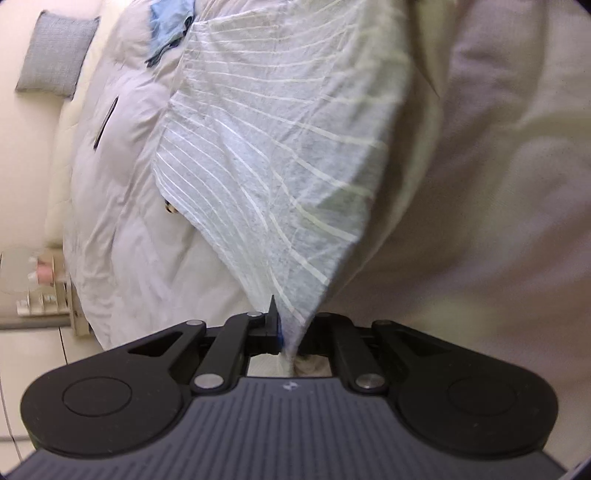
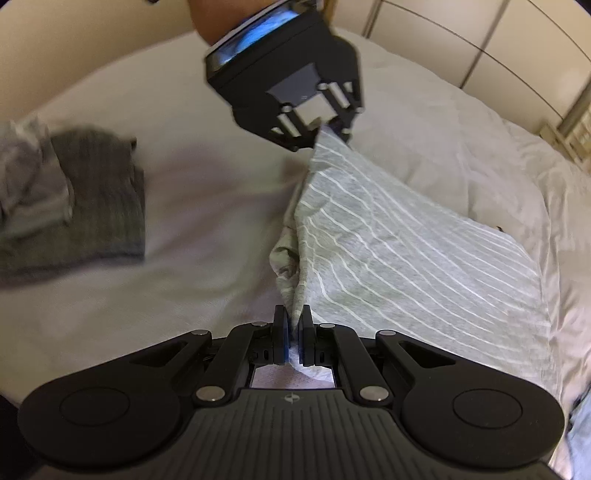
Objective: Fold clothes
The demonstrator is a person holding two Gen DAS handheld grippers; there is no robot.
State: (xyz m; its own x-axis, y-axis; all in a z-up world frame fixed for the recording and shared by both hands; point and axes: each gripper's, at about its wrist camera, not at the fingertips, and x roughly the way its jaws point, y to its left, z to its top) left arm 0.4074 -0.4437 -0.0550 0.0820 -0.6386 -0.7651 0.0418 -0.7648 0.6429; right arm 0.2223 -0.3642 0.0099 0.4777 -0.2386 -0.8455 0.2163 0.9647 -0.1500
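Left gripper [image 1: 286, 332]: clamped on an edge of the striped grey garment [image 2: 406, 251] | Right gripper [image 2: 294, 332]: pinching another edge, left gripper at 12 o'clock | Garment: lifted over the pale bed cover [image 2: 184, 206] | Dark grey clothes [image 2: 92, 199]: at 9 o'clock

1. One grey garment with white stripes [image 2: 399, 240].
2. Two tools: the left tool [image 2: 332, 127] and the right tool [image 2: 293, 325].
3. One bed [image 2: 207, 206].
4. One pile of dark grey clothes [image 2: 88, 199].
5. One blue garment [image 1: 168, 26].
6. One grey cushion [image 1: 57, 55].
7. One dark flat object on the bedcover [image 1: 105, 123]; what it is cannot be told.
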